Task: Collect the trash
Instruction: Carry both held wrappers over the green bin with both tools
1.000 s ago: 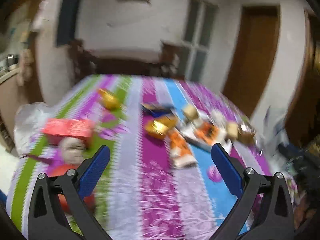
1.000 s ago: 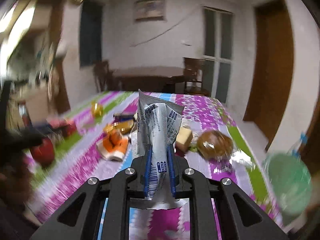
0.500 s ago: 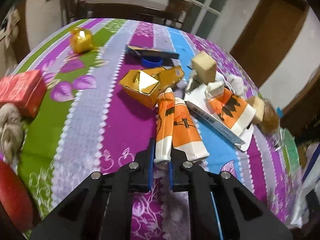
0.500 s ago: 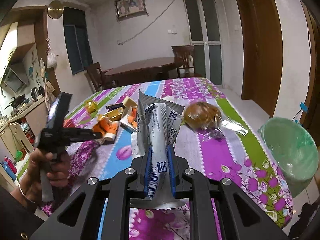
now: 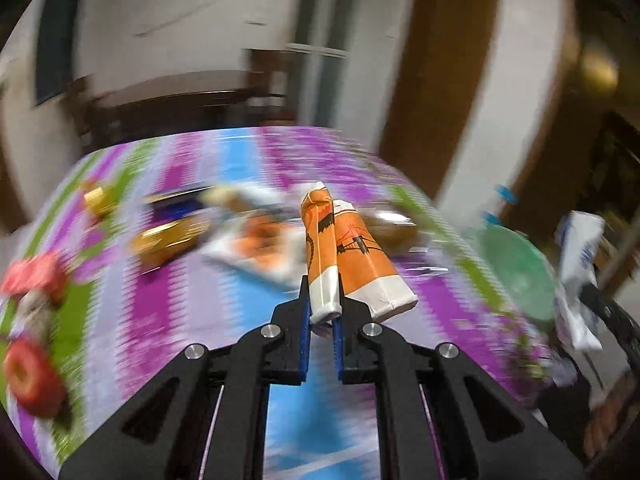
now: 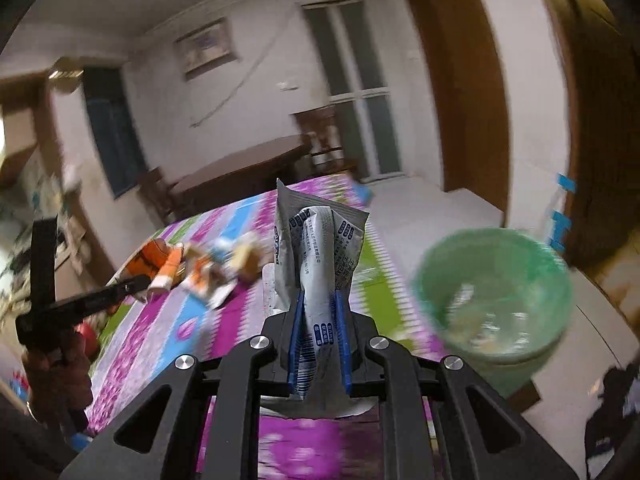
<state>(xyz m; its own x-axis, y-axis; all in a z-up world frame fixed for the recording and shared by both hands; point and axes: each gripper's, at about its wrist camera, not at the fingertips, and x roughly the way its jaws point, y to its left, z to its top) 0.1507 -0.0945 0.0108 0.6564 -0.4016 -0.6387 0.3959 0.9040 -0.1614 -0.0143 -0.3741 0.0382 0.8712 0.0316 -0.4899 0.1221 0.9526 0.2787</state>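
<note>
The right tool is clamping a grey-and-blue printed wrapper, which is standing up between its pads, above the near edge of the surface. The left tool is pinching only the white bottom corner of an orange carton, with most of the carton hanging off to one side. That thin grip is looking risky: a swing could be twisting the carton loose onto the striped cloth. Beyond the surface's edge, the green-lined bin is sitting on the floor; either piece, released short, could be landing beside it. Further litter is lying farther back.
</note>
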